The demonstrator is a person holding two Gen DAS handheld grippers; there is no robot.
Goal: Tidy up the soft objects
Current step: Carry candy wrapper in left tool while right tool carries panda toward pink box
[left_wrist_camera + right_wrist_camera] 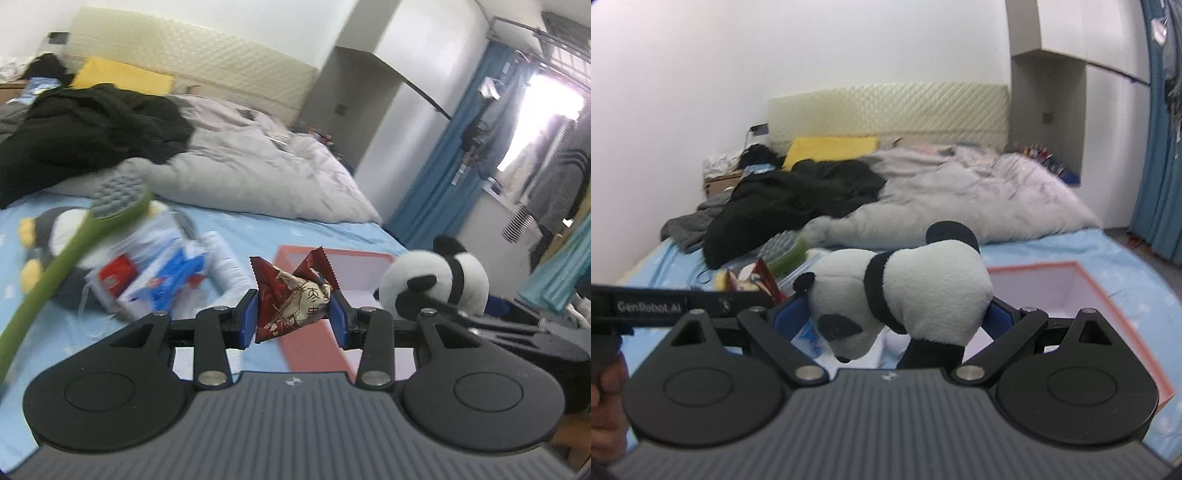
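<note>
Plush toys: two — a panda plush [908, 291] and a penguin plush [48, 243] with yellow feet.
Wrappers: one red snack packet [291, 295], crinkled, with printed characters.
Other loose items: one clear bag of blue-and-white packs [162, 273]; one green long-handled brush [74, 243] with a grey nubbed head.
Boxes: one pink box [1082, 291], open-topped, white inside.
Left gripper [293, 314]: blue pads about half apart, pressed on both sides of the red snack packet, which is raised clear of the blue bedsheet [258, 229].
Right gripper [901, 314]: jaws spread wide and clamped on the panda plush across its body; head hangs to the left, black legs below.
Where things lie: penguin plush, bag and brush sit together at the left of the sheet; pink box lies to the right, near the bed's edge.
Edges: grey duvet [979, 192] and black clothing [798, 199] fill the far half of the bed.
Open room: bare sheet between the duvet and the box.
Person: fingers [605, 384] visible at the lower left of the right wrist view.
</note>
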